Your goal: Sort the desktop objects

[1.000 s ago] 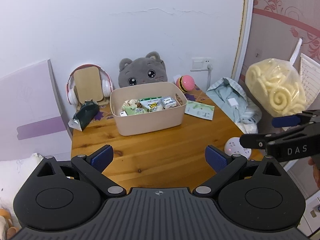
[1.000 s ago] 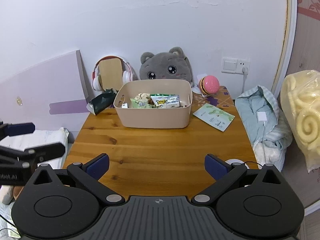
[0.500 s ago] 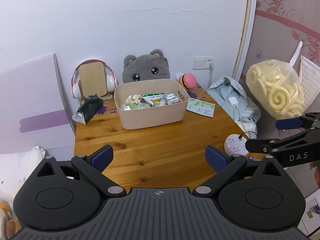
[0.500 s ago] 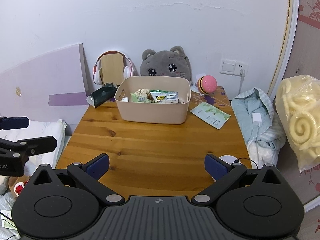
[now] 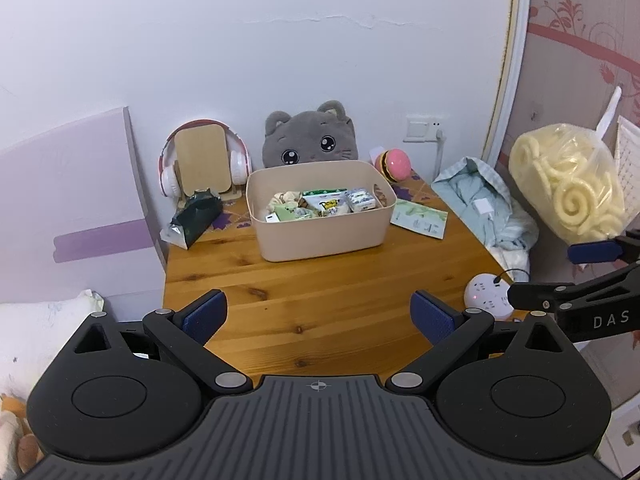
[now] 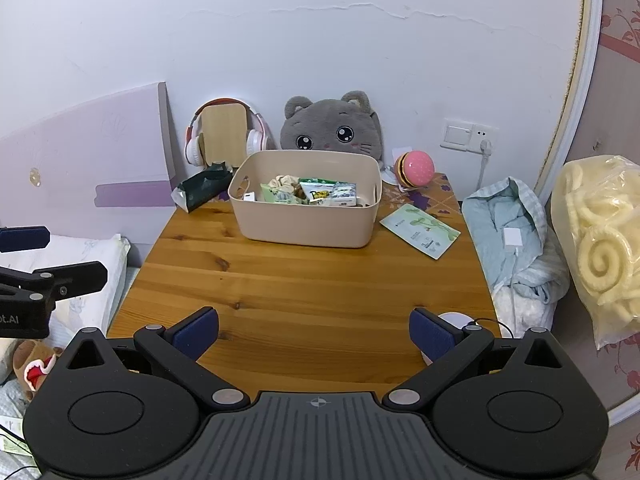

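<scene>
Wooden tabletop against a white wall: beige bin at the back holds packets, and a green sachet lies flat just to its right. Both left tongs and right tongs hang wide open and empty, well short of it. Likely next: right tongs approach low, pinching the sachet's near edge.

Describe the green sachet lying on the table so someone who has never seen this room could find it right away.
Start at the beige bin on the wooden table. Just right of it, toward the pink burger toy, lies the flat sachet. It alone is thin, pale green and leaf-printed.
</scene>
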